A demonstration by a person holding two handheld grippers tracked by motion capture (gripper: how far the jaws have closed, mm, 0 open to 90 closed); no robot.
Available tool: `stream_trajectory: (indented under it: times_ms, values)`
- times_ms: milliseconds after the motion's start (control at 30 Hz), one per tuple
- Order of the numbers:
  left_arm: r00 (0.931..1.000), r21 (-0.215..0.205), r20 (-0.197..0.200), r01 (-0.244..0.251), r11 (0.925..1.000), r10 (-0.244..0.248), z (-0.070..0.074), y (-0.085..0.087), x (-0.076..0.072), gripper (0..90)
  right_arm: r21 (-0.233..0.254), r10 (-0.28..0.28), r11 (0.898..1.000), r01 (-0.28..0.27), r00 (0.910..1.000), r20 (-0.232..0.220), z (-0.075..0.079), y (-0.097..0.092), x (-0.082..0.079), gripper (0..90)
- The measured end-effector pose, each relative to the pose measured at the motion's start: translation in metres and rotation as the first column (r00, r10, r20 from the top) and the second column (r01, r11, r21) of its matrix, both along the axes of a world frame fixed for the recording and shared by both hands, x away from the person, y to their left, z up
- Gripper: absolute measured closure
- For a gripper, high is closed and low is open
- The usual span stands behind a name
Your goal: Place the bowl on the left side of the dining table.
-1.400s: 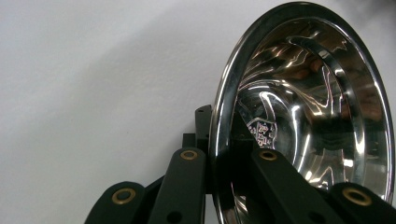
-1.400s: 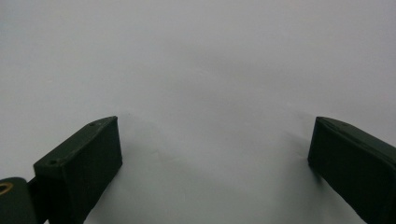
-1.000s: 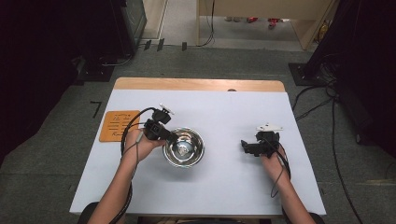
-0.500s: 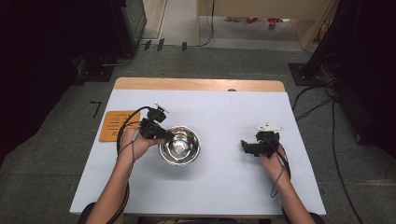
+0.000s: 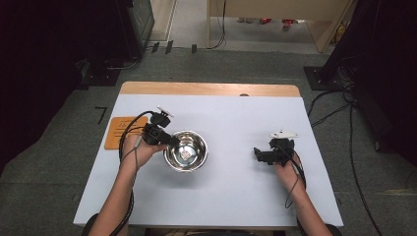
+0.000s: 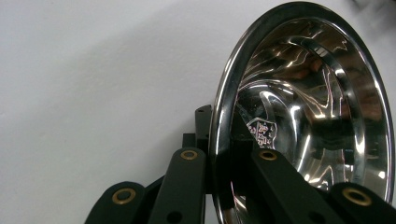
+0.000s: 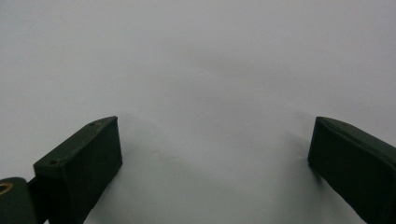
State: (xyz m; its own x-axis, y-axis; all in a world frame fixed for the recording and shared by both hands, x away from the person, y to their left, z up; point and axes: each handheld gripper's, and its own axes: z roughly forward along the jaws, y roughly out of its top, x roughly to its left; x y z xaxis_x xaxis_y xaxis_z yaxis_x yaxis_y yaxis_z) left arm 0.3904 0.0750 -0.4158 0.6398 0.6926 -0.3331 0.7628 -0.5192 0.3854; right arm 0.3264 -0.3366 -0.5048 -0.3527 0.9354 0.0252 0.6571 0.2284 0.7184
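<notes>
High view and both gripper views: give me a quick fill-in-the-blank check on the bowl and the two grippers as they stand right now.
1. The left gripper is clamped on the ____ of the steel bowl.
2. The right gripper has its jaws ____, with nothing between them.
3. The orange mat lies near the table's ____ edge in the high view.
4. The table has a ____ top.

Missing words: rim; open; left; white

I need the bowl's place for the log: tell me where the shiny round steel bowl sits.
In the high view the shiny round steel bowl sits left of the white table's middle, its left rim clamped by the left gripper; an orange mat lies farther left.
</notes>
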Motion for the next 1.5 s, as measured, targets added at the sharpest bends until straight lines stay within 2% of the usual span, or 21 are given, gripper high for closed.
stream_trajectory:
  times_ms: [1500]
  values:
    - [0.9964,-0.009,-0.005,-0.085,0.9963,0.085,0.002,0.044,0.014,88.3,-0.002,0.0,1.0,0.0,1.0,0.0,0.0,0.0,0.0,2.5]
